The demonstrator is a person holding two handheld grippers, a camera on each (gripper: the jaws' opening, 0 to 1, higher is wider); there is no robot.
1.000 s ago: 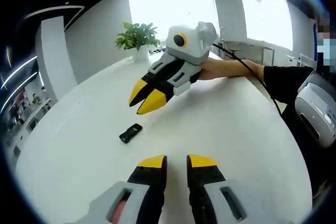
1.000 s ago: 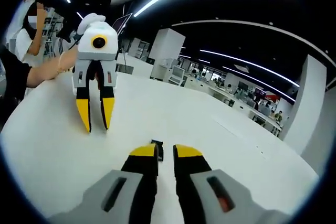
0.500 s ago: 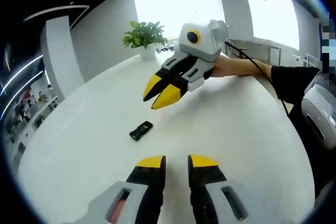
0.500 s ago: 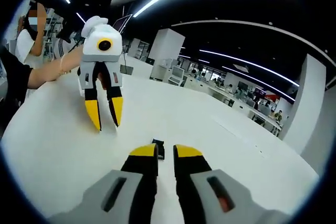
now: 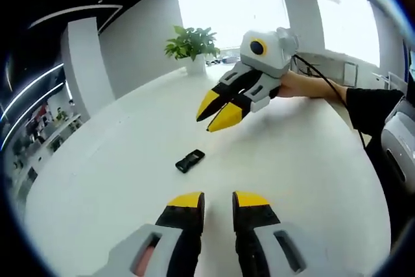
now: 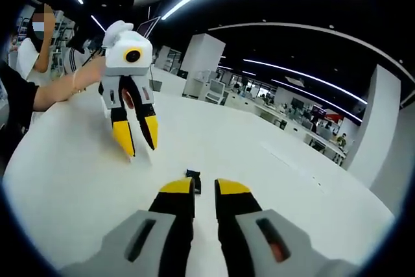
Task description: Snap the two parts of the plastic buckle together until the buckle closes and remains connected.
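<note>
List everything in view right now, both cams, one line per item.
buckle: 1, black, lying on the table ahead of both tools; whether its two parts are joined is too small to tell
table: 1, white, large, rounded edge, carrying the buckle
potted plant: 1, green leaves in a white pot, far end of the table by the window
white column: 1, behind the table, in the left gripper view
office desks and monitors: several, in the background of the right gripper view
person's arm: 1, dark sleeve, holding the right tool
left tool: 1, yellow-tipped black jaws on a grey body, slightly apart, empty, above the table
right tool: 1, same colours, jaws slightly apart, empty, buckle just beyond its tips
</note>
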